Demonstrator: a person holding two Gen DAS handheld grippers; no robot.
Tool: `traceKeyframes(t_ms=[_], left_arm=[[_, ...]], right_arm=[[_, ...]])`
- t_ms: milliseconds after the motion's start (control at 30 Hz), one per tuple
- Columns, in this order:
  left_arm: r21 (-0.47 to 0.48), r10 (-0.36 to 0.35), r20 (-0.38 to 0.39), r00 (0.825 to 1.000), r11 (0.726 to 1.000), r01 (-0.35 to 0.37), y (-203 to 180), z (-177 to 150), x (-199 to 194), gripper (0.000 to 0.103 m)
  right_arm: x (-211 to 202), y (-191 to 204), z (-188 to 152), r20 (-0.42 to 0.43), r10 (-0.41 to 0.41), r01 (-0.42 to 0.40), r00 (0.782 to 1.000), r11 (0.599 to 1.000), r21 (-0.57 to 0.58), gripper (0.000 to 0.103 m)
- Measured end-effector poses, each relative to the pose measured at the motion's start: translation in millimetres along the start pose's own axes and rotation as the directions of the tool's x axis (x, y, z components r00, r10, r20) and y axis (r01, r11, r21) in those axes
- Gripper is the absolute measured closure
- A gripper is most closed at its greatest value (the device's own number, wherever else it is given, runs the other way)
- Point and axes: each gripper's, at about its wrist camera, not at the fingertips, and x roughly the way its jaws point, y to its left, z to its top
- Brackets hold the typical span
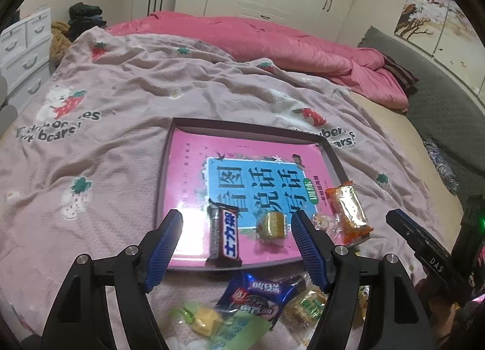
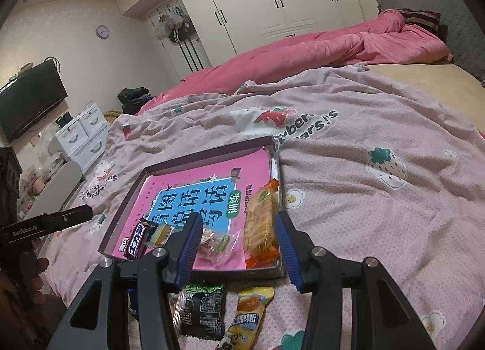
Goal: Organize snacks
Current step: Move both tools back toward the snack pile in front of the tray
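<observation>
A shallow box tray (image 1: 330, 150) (image 2: 277, 162) with a pink book inside lies on the bed. In it are a brown Snickers bar (image 1: 225, 235) (image 2: 136, 242), a small gold-wrapped cake (image 1: 271, 225) (image 2: 162, 235), a clear candy packet (image 2: 213, 242) and an orange cracker pack (image 1: 351, 213) (image 2: 260, 225). My left gripper (image 1: 238, 247) is open and empty, just above the tray's near edge around the Snickers and the cake. My right gripper (image 2: 238, 242) is open and empty over the tray's near right corner. Loose snacks lie below both: a blue cookie pack (image 1: 257, 295), a black pack (image 2: 203, 310), a yellow pack (image 2: 250, 313).
The bed is covered by a pink strawberry blanket (image 1: 121, 101) with a rolled pink quilt (image 1: 272, 41) behind it. White drawers (image 2: 81, 135) and a TV (image 2: 27, 104) stand at the left. A grey headboard (image 1: 439, 101) runs along the right.
</observation>
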Motion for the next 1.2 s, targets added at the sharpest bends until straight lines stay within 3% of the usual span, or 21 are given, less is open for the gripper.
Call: traceKeyframes(t_ms=[700,1200], left_arm=[[-0.014,0.011,-0.054,0.998,1.000,-0.011,24,-36,-17,0.027],[0.061,0.021,-0.102,0.995,0.998,-0.014,21,-60,-19,0.027]], right_arm=[[-16,10,-17,-0.027,-0.032,0.032,0.999,0.999,-0.023,0.050],[-28,10,-27,-0.049,-0.041,0.040,0.998,0.999,-0.015,0.050]])
